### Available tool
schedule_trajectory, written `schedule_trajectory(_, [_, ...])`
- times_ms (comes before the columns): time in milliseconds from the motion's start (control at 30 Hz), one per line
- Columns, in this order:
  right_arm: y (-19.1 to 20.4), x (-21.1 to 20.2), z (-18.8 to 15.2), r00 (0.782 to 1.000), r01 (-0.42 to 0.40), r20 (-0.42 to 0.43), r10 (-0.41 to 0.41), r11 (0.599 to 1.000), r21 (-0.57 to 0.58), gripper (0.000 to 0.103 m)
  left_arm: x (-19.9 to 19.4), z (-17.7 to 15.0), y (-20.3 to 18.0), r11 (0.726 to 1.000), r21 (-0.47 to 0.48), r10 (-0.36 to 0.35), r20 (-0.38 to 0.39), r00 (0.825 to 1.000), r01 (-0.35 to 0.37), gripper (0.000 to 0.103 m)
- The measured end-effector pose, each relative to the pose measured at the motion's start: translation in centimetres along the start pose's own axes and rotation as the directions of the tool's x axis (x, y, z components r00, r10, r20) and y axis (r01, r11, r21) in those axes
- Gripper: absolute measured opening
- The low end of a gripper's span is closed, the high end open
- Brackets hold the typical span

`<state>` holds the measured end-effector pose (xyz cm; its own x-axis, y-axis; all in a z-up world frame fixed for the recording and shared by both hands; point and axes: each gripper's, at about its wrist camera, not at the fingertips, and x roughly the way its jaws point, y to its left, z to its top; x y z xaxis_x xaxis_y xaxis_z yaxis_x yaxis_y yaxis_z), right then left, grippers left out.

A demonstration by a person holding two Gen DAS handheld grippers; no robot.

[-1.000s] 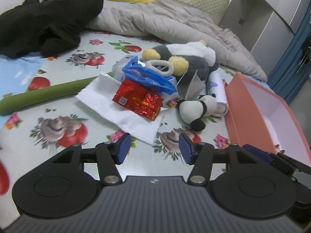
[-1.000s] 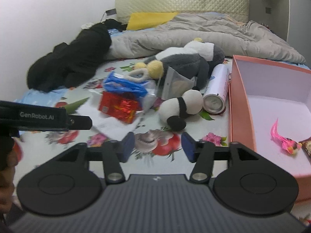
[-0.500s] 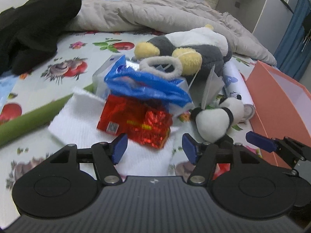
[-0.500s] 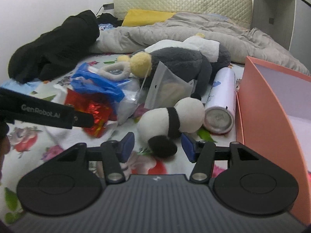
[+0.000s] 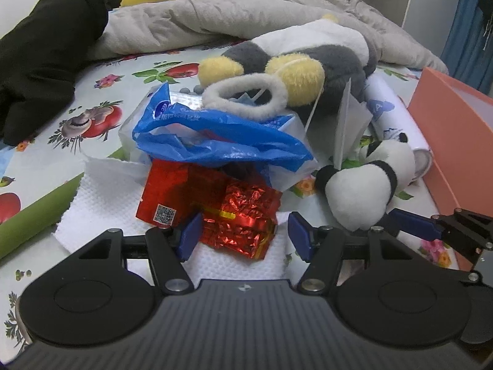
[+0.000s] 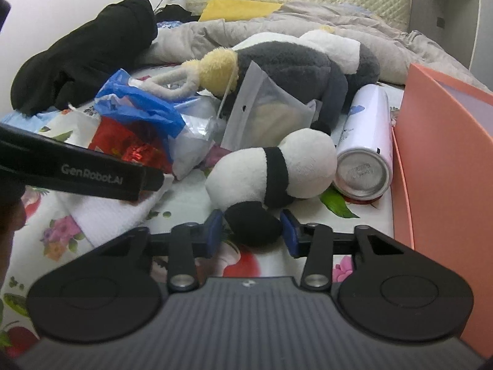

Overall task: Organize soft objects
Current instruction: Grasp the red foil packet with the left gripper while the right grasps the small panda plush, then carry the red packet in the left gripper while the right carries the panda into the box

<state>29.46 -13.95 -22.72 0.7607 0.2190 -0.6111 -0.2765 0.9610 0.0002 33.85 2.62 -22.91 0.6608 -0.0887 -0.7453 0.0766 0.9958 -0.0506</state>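
Observation:
A small panda plush [image 6: 274,169] lies on the printed sheet; it also shows in the left wrist view [image 5: 363,191]. My right gripper [image 6: 251,231] is open, its fingers on either side of the panda's black end. My left gripper [image 5: 243,236] is open, its fingers around the near edge of a red foil packet [image 5: 234,209] lying on a white paper towel [image 5: 104,203]. A large grey, white and yellow plush [image 6: 295,61] lies behind, also in the left wrist view [image 5: 308,61]. A blue plastic bag [image 5: 215,141] covers the packet's far side.
An orange box [image 6: 440,154] stands at the right, also in the left wrist view [image 5: 456,132]. A white can [image 6: 366,141] lies beside it. A clear pouch [image 6: 265,114], green tube [image 5: 34,215], black clothing [image 6: 83,55] and grey quilt [image 5: 246,6] are around.
Both grippers have moved forward and down. The left one has closed in on the red packet, the right one on the panda plush. Both remain open.

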Motion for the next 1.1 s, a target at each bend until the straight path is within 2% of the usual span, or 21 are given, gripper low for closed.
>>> schedule_trajectory(33, [-0.1, 0.0, 0.0, 1.000, -0.004, 0.000, 0.004, 1.000, 0.004, 0.042, 0.2, -0.1, 0.0, 1.000, -0.001, 0.005, 0.000, 1.000, -0.005, 0.058])
schedule_trajectory(233, [-0.1, -0.3, -0.1, 1.000, -0.009, -0.001, 0.009, 1.000, 0.003, 0.036, 0.2, -0.5, 0.0, 1.000, -0.004, 0.013, 0.001, 1.000, -0.013, 0.049])
schedule_trajectory(600, [0.8, -3.3, -0.1, 1.000, -0.013, 0.014, 0.013, 1.000, -0.007, 0.032, -2.9, -0.9, 0.1, 0.997, -0.069, -0.020, 0.034, 0.999, 0.022, 0.047])
schedule_trajectory(1100, [1.7, -9.8, -1.6, 1.000, -0.007, 0.003, 0.007, 0.999, -0.033, 0.030, -10.4, -3.5, -1.2, 0.989, -0.114, -0.085, 0.046, 0.995, 0.090, 0.047])
